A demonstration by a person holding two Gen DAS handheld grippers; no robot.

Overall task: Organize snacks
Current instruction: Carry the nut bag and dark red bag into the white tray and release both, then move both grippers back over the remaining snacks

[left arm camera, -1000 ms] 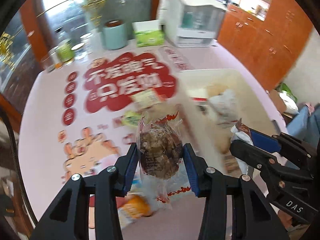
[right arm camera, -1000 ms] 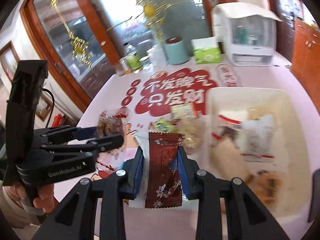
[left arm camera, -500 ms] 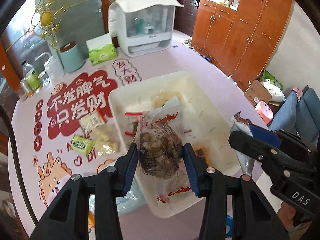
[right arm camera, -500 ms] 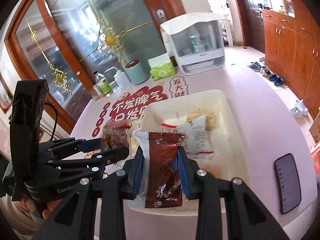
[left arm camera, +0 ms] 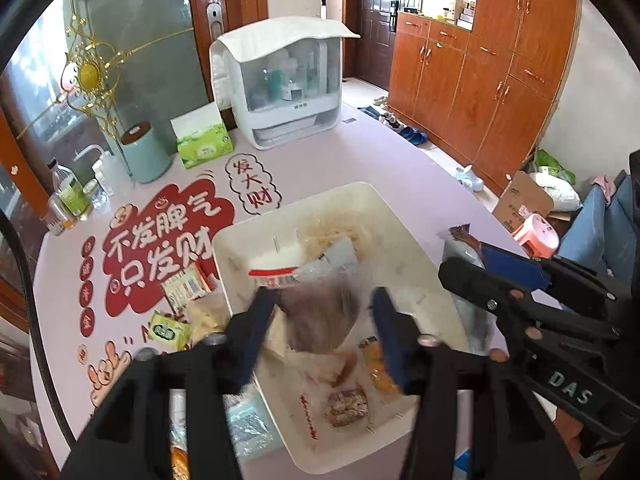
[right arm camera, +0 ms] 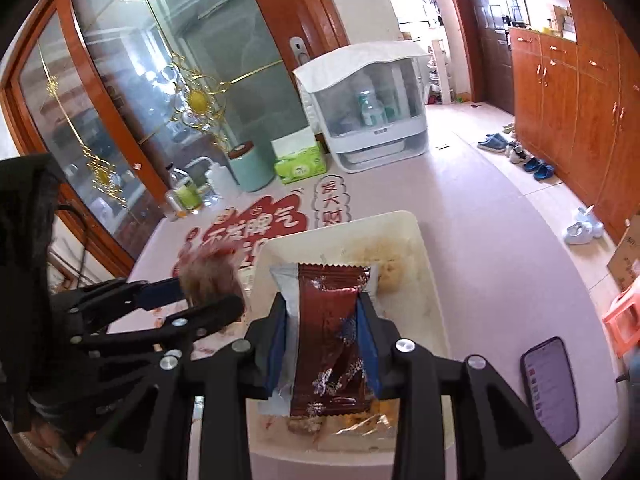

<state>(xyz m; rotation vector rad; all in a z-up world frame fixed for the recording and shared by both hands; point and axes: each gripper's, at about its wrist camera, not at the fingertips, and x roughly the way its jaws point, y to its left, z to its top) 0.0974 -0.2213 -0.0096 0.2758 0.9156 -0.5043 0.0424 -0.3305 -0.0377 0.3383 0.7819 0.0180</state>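
Both tongs now over white bin [left arm camera: 404, 220]: left tongs [left arm camera: 320, 312] opening around blurred snack bag [left arm camera: 320, 316], right tongs [right arm camera: 326, 320] pinching maroon packet [right arm camera: 332, 332].

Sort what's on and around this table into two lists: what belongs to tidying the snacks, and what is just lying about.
Belongs to the job:
white bin
clear bag of brown snacks, blurred between the opening jaws of the left gripper
dark red packet clamped in the right gripper
loose snack packs beside the bin

Just lying about:
tissue box
teal canister
white cabinet
phone
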